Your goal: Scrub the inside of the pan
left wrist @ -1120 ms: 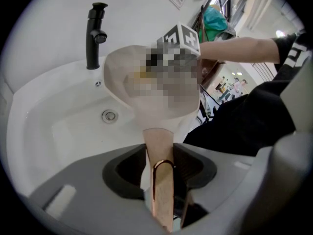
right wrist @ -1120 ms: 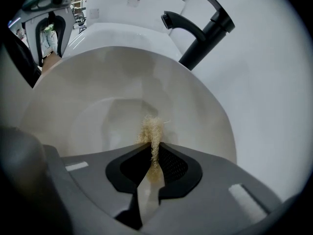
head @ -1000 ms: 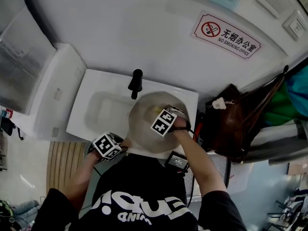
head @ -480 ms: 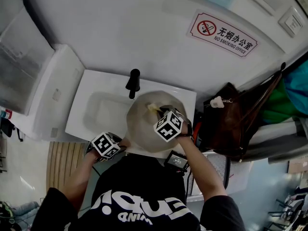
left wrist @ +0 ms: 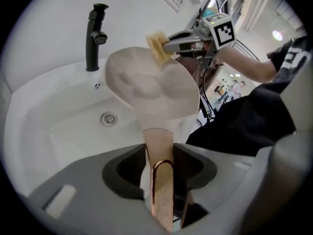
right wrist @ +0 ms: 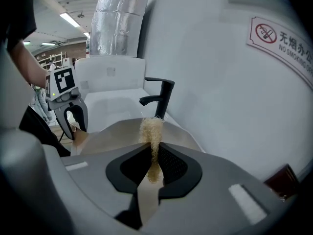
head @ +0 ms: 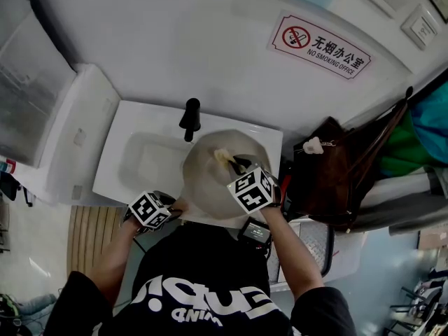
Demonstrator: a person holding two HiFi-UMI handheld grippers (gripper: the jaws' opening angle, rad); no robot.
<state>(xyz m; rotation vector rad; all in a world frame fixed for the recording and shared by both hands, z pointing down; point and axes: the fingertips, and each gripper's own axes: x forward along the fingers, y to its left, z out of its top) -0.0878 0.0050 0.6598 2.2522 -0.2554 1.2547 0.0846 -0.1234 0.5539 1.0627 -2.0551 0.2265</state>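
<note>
While clamping the handle of the pan in the left hand-held gripper, holds it tilted over the sink; pinches a yellow scrubber in the right hand-held gripper near its rim.

The pan is pale beige, wide and shallow, with a coppery handle that ends in a hanging loop. It hangs tilted in the air over the right end of the white sink, open side up, with its handle clamped in the left gripper. The scrubbing pad, a straw-yellow fibrous wad, is pinched in the right gripper at the pan's far rim. Whether it touches the pan there is unclear.
</note>
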